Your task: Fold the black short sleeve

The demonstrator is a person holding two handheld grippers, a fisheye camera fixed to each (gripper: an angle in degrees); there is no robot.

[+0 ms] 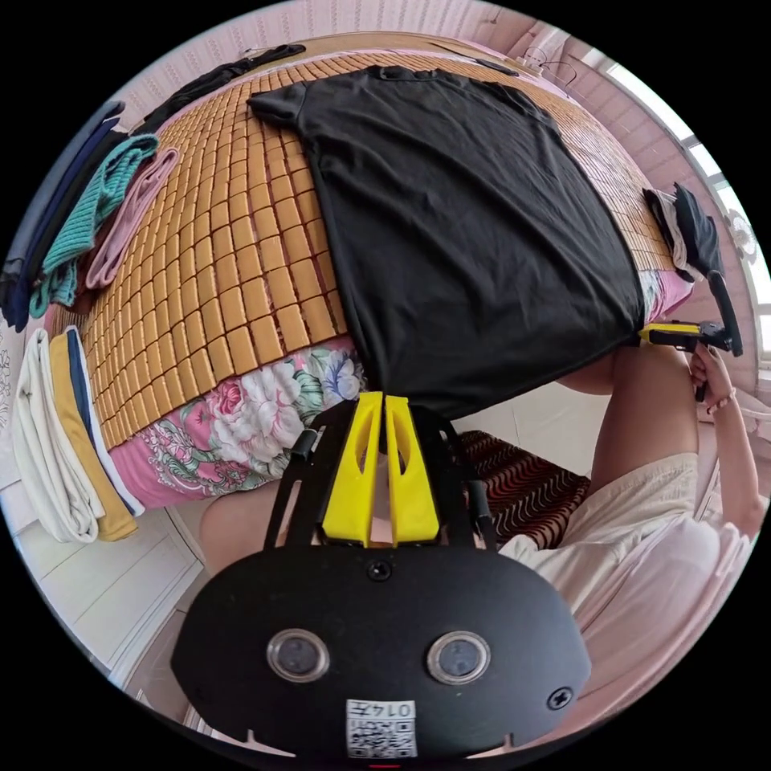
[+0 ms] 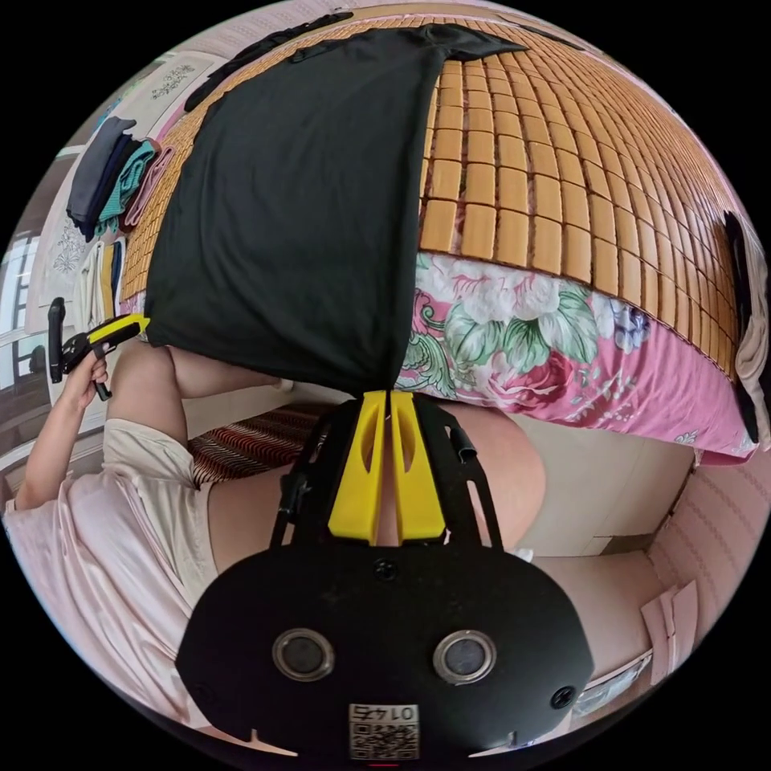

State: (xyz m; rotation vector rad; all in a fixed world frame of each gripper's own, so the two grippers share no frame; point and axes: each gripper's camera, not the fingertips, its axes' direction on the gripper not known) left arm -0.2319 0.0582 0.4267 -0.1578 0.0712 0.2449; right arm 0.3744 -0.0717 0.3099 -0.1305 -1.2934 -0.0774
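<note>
One black shirt (image 1: 466,217), two grippers. The left gripper (image 1: 384,399) has its yellow fingers (image 1: 361,466) closed on one hem corner of the shirt. The right gripper (image 2: 389,395) has its fingers (image 2: 365,466) closed on the other hem corner. Beyond the fingers, the shirt lies flat and spread on the bed's bamboo mat (image 1: 233,265), hem hanging over the floral sheet (image 2: 562,337) at the bed's edge, collar at the far end. Folded clothes (image 1: 72,233) lie beside the mat.
</note>
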